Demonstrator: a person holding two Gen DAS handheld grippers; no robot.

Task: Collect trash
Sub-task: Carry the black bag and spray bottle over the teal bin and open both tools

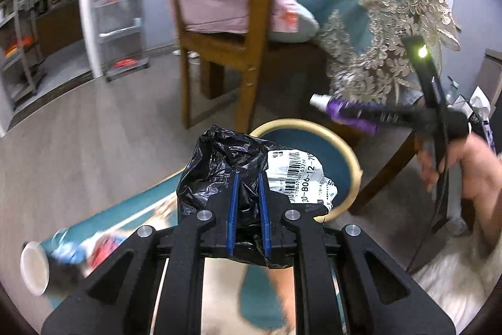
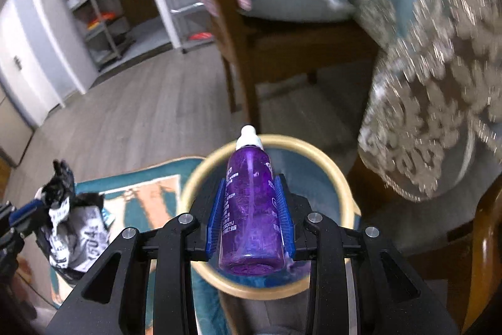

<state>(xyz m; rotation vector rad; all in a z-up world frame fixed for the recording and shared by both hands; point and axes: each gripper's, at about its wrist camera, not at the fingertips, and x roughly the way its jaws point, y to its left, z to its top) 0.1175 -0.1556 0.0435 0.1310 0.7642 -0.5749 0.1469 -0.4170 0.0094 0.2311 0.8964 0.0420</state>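
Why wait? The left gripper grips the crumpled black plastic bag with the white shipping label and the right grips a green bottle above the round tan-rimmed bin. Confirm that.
One thing is wrong: the bottle in the right gripper is translucent purple with a white cap, as the right wrist view shows. The left gripper does grip the crumpled black plastic bag, and the round tan-rimmed bin lies below.

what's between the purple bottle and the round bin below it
Nothing: in the right wrist view the purple bottle, clamped in the right gripper, hangs over the bin with only air between.
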